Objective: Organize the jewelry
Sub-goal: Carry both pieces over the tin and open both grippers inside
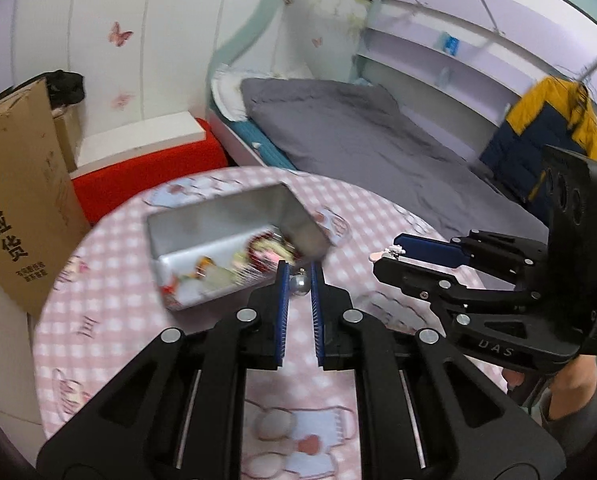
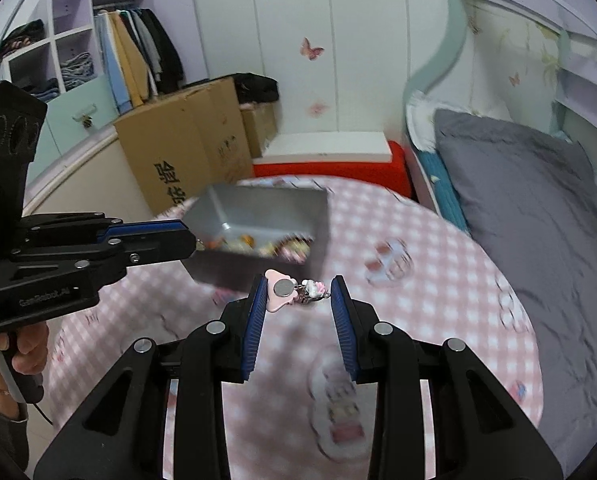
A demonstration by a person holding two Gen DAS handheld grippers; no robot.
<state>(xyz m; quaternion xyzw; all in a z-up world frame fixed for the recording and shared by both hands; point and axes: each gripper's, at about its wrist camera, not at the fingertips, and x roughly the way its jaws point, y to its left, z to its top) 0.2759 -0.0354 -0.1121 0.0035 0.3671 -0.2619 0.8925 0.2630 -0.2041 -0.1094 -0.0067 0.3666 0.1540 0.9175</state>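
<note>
A round table (image 1: 106, 320) covered in pink-and-white checked cloth with printed cartoon figures carries an open rectangular metal tin (image 1: 234, 240), its inner walls dull silver and its outside printed in red and cream; the tin is motion-blurred in both views, and a jumble of small colourful trinkets (image 2: 258, 245) lies on its floor. The left gripper (image 1: 299, 285), black-framed with ribbed blue pads, is pinched on a small shiny silver ball (image 1: 299, 286), a round bead-like piece with a thin stub on top, held in the air just in front of the tin's near wall. The right gripper (image 2: 298, 290) is clamped across a flat pale-pink charm (image 2: 280, 295), cloud-like in outline with a round silver disc on its face, joined by a tiny metal link to a white-and-pink figurine (image 2: 312, 289); the piece spans from one blue pad to the other, above the cloth and just beside the tin. Behind the table stand a brown cardboard box (image 1: 18, 200) with black printed characters, a red bench (image 1: 146, 176) and a bed with a rumpled grey quilt (image 1: 358, 140).
</note>
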